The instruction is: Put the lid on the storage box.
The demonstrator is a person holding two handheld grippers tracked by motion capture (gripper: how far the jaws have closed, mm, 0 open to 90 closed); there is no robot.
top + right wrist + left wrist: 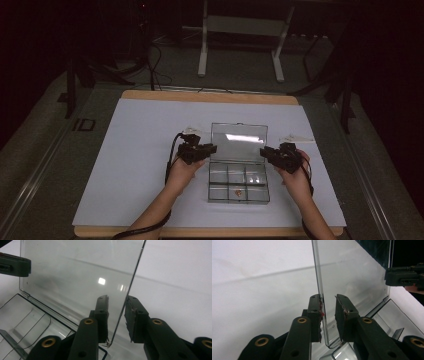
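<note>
A clear plastic compartment box (239, 182) sits on the white sheet with its lid (239, 141) standing up. A small reddish item (238, 191) lies in a front compartment. My left gripper (210, 148) is at the lid's left edge and my right gripper (265, 151) at its right edge. In the left gripper view the lid (352, 277) passes between the jaws of the left gripper (329, 298): one pad lies against it, the other stands off. In the right gripper view the lid edge (75, 272) runs between the jaws of the right gripper (117, 298), close to one pad, with a gap to the other.
The white sheet (140, 165) covers a wooden table. Small pale scraps lie behind the box at left (190, 129) and right (300, 137). A white metal stand (240, 45) is on the floor beyond the table.
</note>
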